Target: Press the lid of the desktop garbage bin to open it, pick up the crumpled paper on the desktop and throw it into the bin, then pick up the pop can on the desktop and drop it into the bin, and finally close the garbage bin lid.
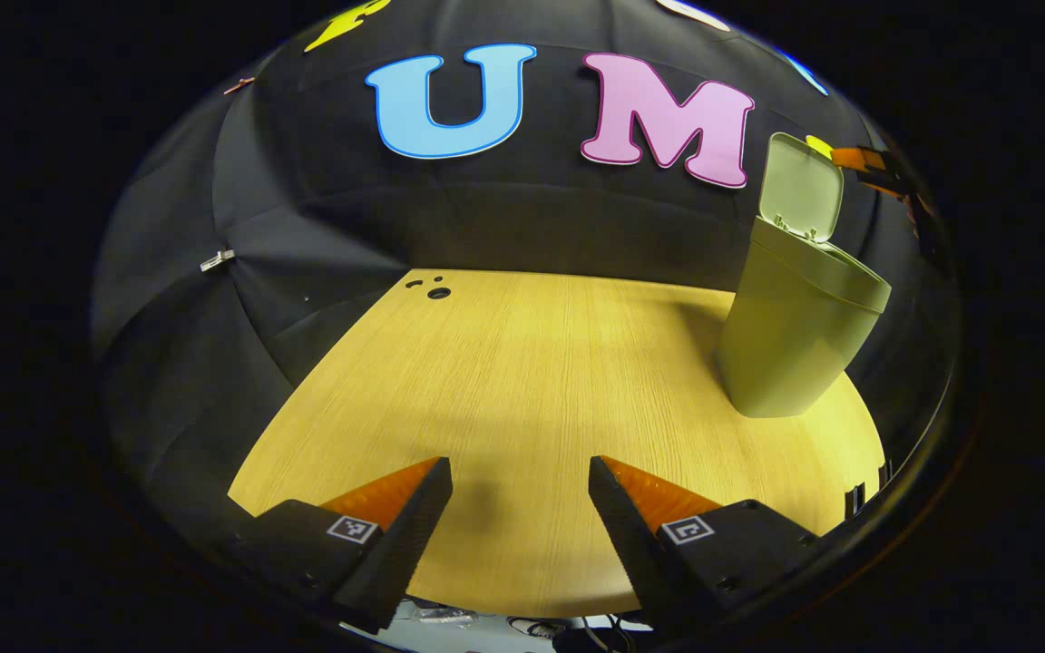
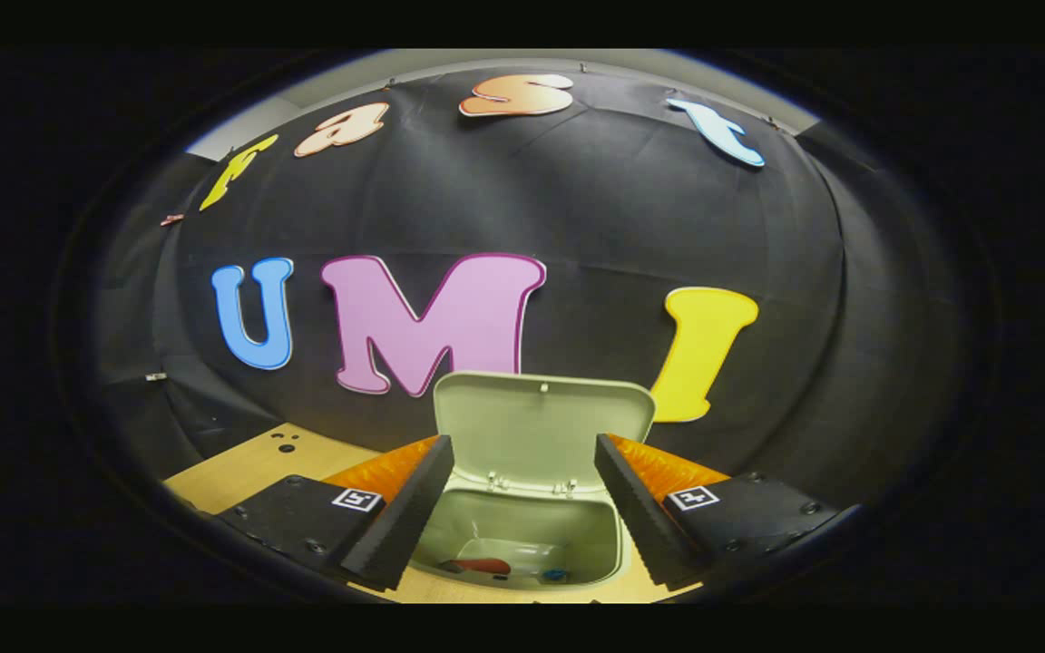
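Note:
The pale green garbage bin (image 1: 790,340) stands on the wooden desktop (image 1: 532,381) at the right of the left gripper view, its lid (image 1: 799,186) raised upright. My left gripper (image 1: 520,476) hovers open over bare wood, well to the bin's left. In the right gripper view my right gripper (image 2: 522,453) is open directly above the bin's mouth (image 2: 522,535), in front of the raised lid (image 2: 541,426). Down in the bin lies a red object (image 2: 479,567), which looks like the pop can. The far right gripper (image 1: 881,172) shows past the lid in the left gripper view.
Small round holes (image 1: 436,290) mark the desktop's far left corner. The black cloth wall closes in behind and to the sides. The desktop's near edge (image 1: 504,609) runs just under my left fingers, with cables below it.

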Motion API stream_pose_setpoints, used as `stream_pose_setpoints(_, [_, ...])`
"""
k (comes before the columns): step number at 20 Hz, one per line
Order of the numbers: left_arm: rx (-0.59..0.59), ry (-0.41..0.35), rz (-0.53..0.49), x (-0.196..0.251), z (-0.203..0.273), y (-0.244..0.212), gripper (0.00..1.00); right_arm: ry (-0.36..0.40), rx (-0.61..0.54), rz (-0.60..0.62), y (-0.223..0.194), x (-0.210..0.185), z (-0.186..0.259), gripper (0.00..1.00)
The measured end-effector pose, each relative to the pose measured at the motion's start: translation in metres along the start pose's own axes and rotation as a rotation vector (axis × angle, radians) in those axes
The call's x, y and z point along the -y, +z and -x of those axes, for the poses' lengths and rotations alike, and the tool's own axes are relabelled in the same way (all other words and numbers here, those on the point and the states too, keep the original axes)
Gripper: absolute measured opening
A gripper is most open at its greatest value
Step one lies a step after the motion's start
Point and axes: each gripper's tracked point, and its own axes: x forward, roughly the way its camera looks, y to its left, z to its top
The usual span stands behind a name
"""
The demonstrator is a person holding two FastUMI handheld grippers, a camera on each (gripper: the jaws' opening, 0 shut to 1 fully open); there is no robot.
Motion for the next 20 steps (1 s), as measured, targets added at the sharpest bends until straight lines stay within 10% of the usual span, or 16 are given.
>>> stream_pose_setpoints(20, [-0.015,0.146,0.155,-0.033,0.023,-0.028,0.98,-0.078,-0.038,-0.027,0.035,0.024,-0.117,0.98])
